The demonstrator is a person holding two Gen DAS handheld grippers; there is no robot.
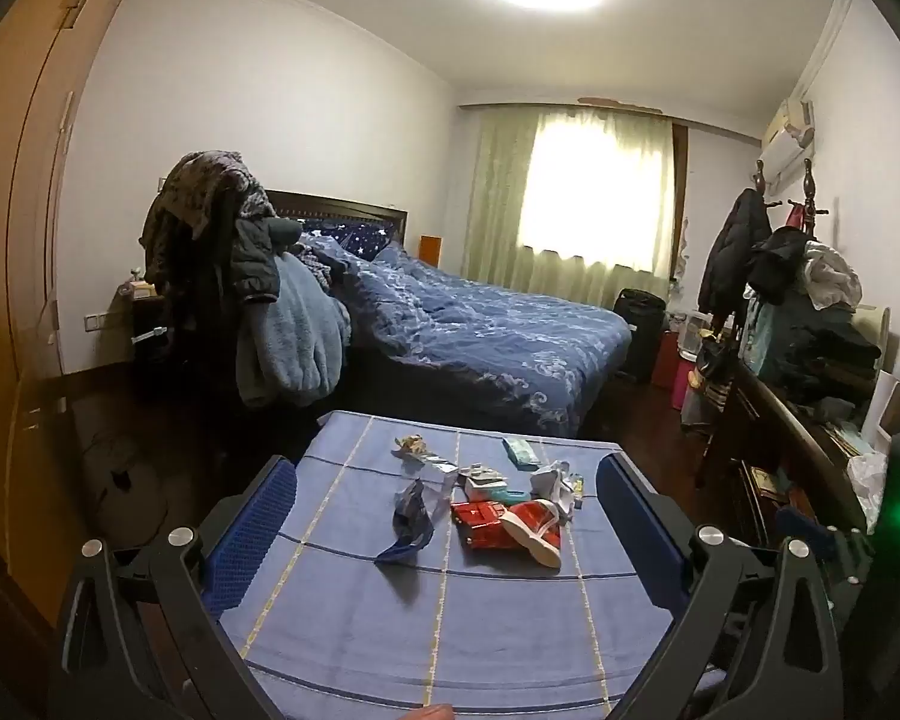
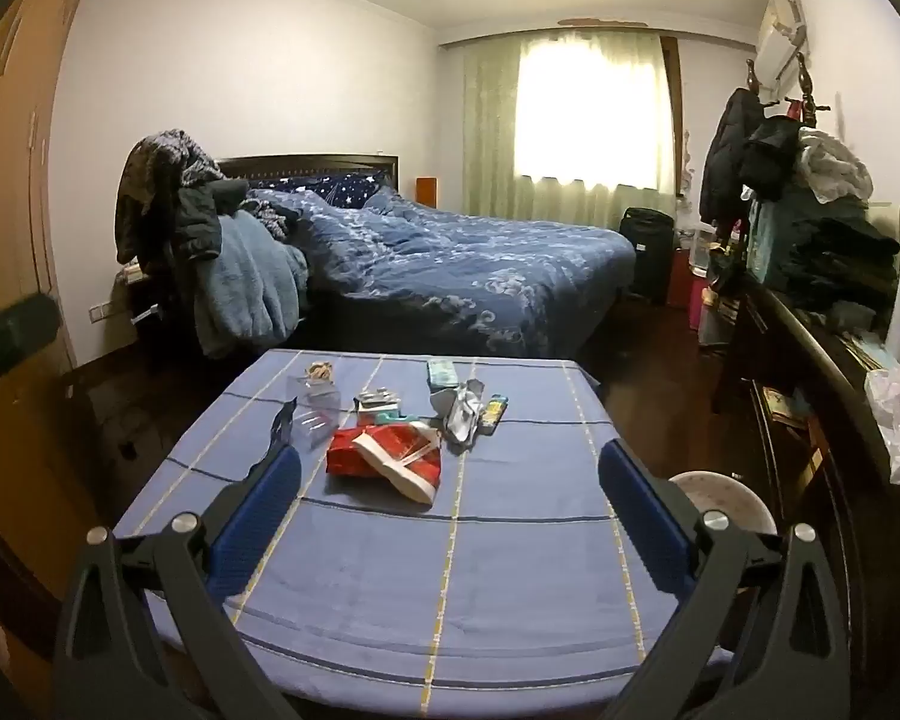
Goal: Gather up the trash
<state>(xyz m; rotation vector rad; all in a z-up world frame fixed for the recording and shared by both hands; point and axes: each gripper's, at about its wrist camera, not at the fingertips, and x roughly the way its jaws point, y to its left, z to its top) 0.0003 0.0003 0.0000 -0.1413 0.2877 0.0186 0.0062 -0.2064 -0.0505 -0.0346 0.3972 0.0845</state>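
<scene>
Both tools up over the near end of the table, the left gripper (image 1: pixel 447 516) spread wide with nothing between its blue pads (image 1: pixel 257 531), the right gripper (image 2: pixel 450 507) just as wide and just as empty, two grippers, four pads, none touching anything. Out past them on the blue checked tablecloth (image 2: pixel 510 588) sits the trash in one loose cluster toward the far half: a red packet (image 1: pixel 486 525) with a red-and-white wrapper (image 2: pixel 405 459) lying across it, one dark blue torn wrapper (image 1: pixel 411 525) to the left, one clear plastic piece (image 2: pixel 315 414), one teal box (image 1: pixel 519 451) at the far edge, one crumpled scrap (image 2: pixel 321 369) at the back. The small bits in the middle overlap, hard to count. A white round stool (image 2: pixel 726 507) peeks from behind the right gripper's pad, mostly hidden. Beyond, one bed (image 2: pixel 450 264) in blue covers, clothes heaped on a chair (image 1: pixel 234 276), the window (image 1: pixel 594 198) blown out bright
</scene>
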